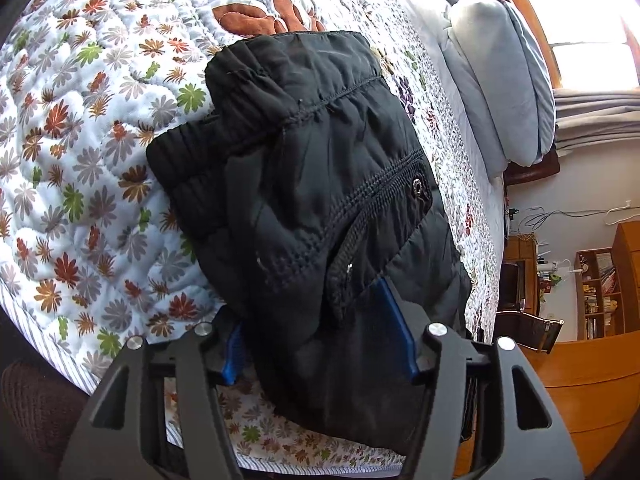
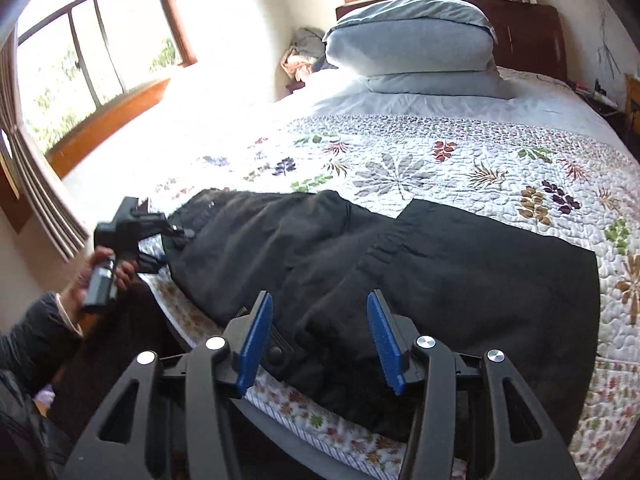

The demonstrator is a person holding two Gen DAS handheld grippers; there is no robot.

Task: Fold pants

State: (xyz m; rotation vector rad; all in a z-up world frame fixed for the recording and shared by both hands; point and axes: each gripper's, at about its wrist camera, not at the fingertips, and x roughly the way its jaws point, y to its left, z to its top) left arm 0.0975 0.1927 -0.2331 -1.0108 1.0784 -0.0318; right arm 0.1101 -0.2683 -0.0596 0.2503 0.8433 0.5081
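Note:
Black pants (image 1: 320,152) lie in a folded bundle on the floral quilt (image 1: 80,160), with the elastic waistband and a zip pocket facing up. My left gripper (image 1: 308,304) straddles their near end. Thick cloth fills the wide gap between its blue pads (image 1: 394,320) and hides part of the left pad, and the jaws look slack. In the right wrist view the pants (image 2: 440,264) stretch across the bed's near edge. My right gripper (image 2: 319,295) hovers just above them, open with nothing pinched. The left gripper (image 2: 168,236) sits at the pants' left end, held by a hand (image 2: 108,272).
Two stacked pale pillows (image 2: 408,40) rest against the dark headboard (image 2: 528,36) at the far end of the bed. A window (image 2: 92,60) and curtains are on the left. Wooden floor (image 1: 592,392) and a bookshelf (image 1: 600,292) lie beyond the bed's side.

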